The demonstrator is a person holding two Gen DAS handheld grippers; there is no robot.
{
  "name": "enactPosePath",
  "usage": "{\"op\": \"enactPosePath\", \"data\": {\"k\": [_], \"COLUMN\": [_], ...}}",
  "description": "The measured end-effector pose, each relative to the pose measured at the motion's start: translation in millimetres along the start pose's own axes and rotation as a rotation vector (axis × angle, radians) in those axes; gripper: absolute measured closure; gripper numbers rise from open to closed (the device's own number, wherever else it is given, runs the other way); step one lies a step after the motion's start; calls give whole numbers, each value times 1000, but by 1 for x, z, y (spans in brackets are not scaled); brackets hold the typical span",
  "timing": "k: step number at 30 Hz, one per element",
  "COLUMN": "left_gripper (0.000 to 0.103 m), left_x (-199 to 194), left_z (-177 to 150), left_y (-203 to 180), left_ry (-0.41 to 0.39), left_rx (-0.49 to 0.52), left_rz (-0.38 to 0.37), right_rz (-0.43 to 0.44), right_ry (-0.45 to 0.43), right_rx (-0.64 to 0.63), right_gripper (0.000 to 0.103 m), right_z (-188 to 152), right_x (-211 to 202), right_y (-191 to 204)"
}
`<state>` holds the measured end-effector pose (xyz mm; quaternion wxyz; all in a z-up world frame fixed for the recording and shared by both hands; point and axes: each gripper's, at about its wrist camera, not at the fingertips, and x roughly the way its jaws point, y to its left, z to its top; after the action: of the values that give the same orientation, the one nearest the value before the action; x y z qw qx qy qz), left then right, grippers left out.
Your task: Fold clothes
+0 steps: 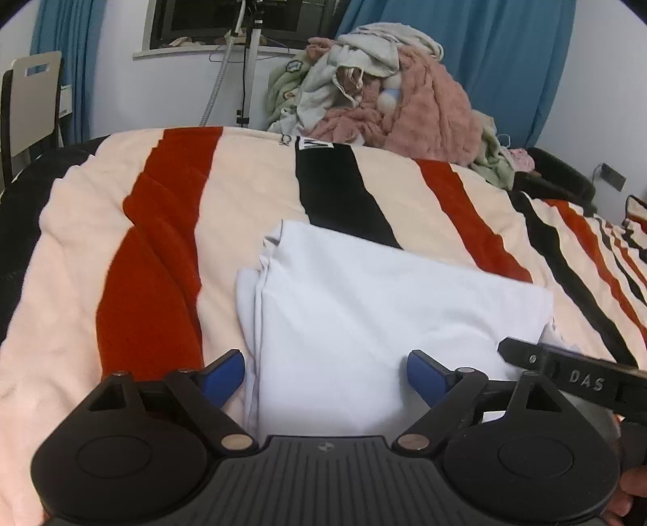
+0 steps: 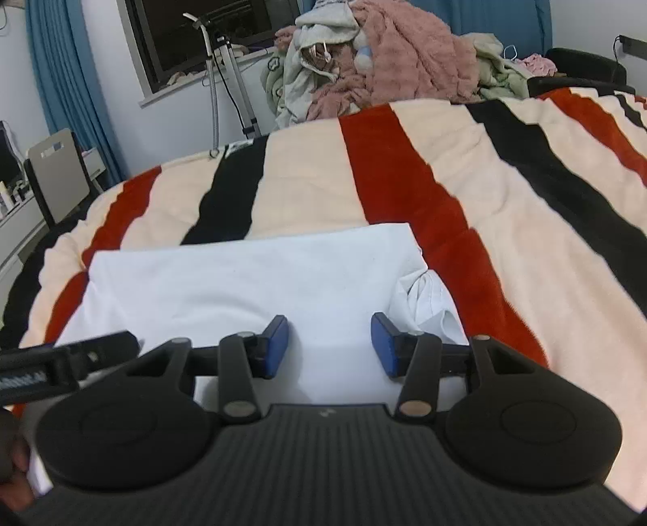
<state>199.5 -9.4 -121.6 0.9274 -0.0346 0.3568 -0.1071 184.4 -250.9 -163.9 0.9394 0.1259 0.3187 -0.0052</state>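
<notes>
A white garment (image 1: pixel 364 307), folded into a rough rectangle, lies flat on a striped blanket (image 1: pixel 170 226) of cream, red and black bands that covers the bed. In the left wrist view the left gripper (image 1: pixel 326 374) sits low over the near edge of the white cloth with its blue-padded fingers (image 1: pixel 226 374) spread wide and nothing between them; the left pad is at the garment's left border, where several layered folds bunch up, and the right pad is over the plain white surface. At the lower right of that view the black arm of the other tool, marked "DAS", reaches in over the garment's right corner. In the right wrist view the right gripper (image 2: pixel 330 344) also hovers over the near part of the white garment (image 2: pixel 250 279), its blue pads (image 2: pixel 277 344) parted by a moderate gap and gripping nothing; just beyond its right pad a crumpled bit of the cloth sticks out from the folded edge. Whether either set of pads touches the fabric cannot be told. Behind the bed a heap of clothes (image 1: pixel 376 89) in pink, grey and pale green is piled against blue curtains (image 1: pixel 505 52), beside a dark window (image 2: pixel 202 32) and a tripod (image 2: pixel 234 81), with a chair (image 1: pixel 30 101) at the far left.
</notes>
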Motion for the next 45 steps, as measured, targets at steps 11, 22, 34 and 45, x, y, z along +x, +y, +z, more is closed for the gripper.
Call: {"op": "enactPosePath", "data": {"k": [11,22,34,45], "left_gripper": [13,9,9,33], "left_x": [-70,-95,-152,-82], "left_z": [-22,-52,-59,-96], "left_y": [-19,-24,18,56], "left_ry": [-59,2,-23,206], "left_rx": [68,29,-317,-763], "left_rz": [-14,-14,-297,-444], "right_rz": [43,7,333,391], "right_ry": [-27,106,98,210], "right_rx": [5,56,644,1027], "right_gripper": [55,56,18,26], "right_z": [-9,-43,-58,-102], "right_x": [-82,-77,-128,-90], "right_y": [6,4,-48,-68]}}
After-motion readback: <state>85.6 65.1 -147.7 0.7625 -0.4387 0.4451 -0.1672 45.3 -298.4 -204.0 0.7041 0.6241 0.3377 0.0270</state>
